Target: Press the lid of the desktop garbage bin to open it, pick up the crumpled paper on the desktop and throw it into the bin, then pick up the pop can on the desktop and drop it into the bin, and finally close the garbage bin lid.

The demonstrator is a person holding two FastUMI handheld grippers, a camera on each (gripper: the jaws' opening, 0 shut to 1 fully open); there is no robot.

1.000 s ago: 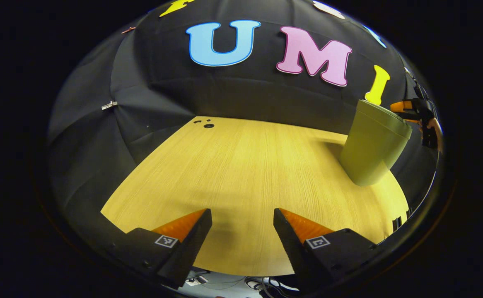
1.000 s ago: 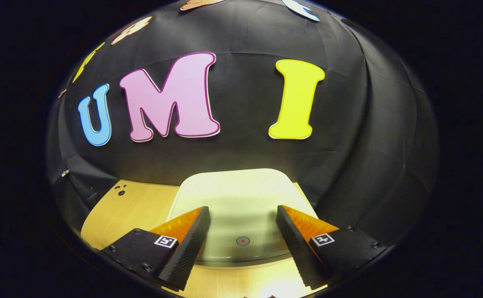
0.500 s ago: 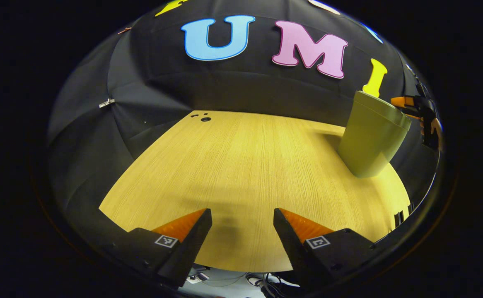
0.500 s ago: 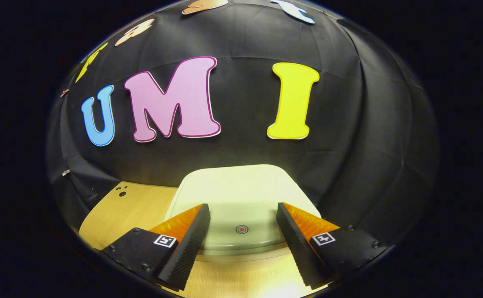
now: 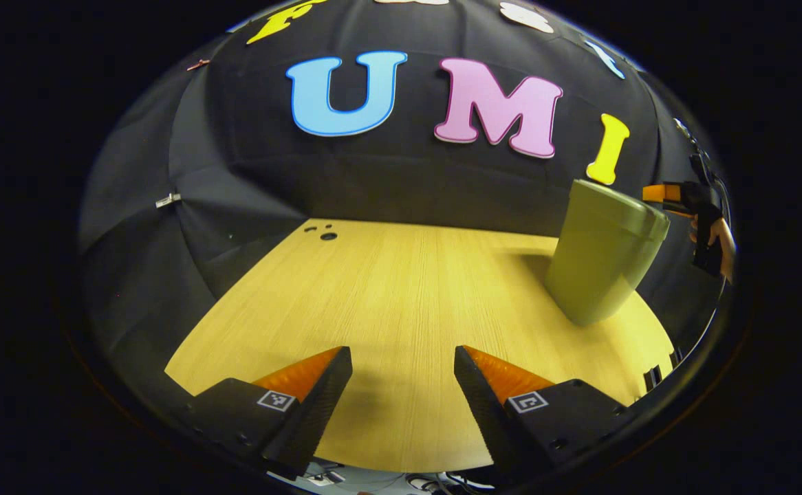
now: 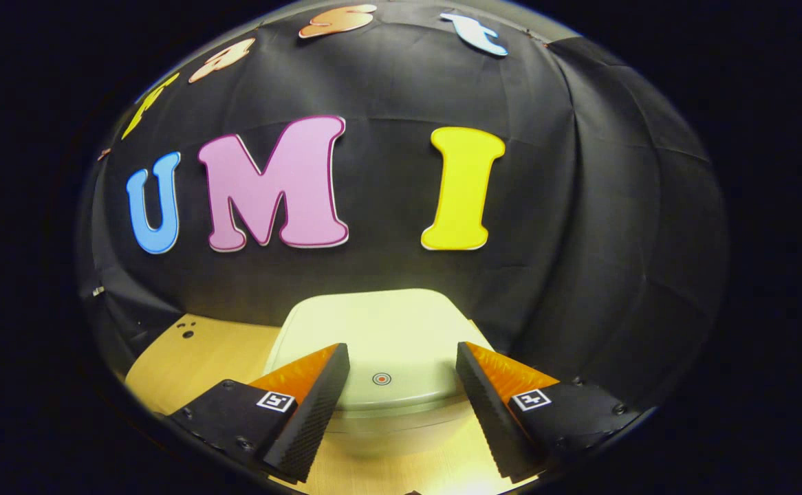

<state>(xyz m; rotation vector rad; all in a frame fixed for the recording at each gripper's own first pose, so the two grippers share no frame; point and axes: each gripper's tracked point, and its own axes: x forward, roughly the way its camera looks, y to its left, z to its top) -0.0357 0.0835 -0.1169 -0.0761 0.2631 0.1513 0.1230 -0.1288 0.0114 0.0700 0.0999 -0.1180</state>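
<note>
Right tool [image 6: 401, 385] spread, poised above the closed lid [image 6: 380, 337] near its button [image 6: 382, 379], bin [image 5: 600, 254] at worktop [image 5: 401, 302] right edge; left tool [image 5: 401, 385] spread, idle over near edge.

I see a worktop [image 5: 408, 295] of pale wood grain, smooth with a soft sheen, across the middle of the frame. At right, the bin [image 5: 597, 258] looks like matt plastic; its lid [image 6: 380, 330] is smooth. The wall [image 6: 580, 240] behind is matt, creased cloth.
</note>
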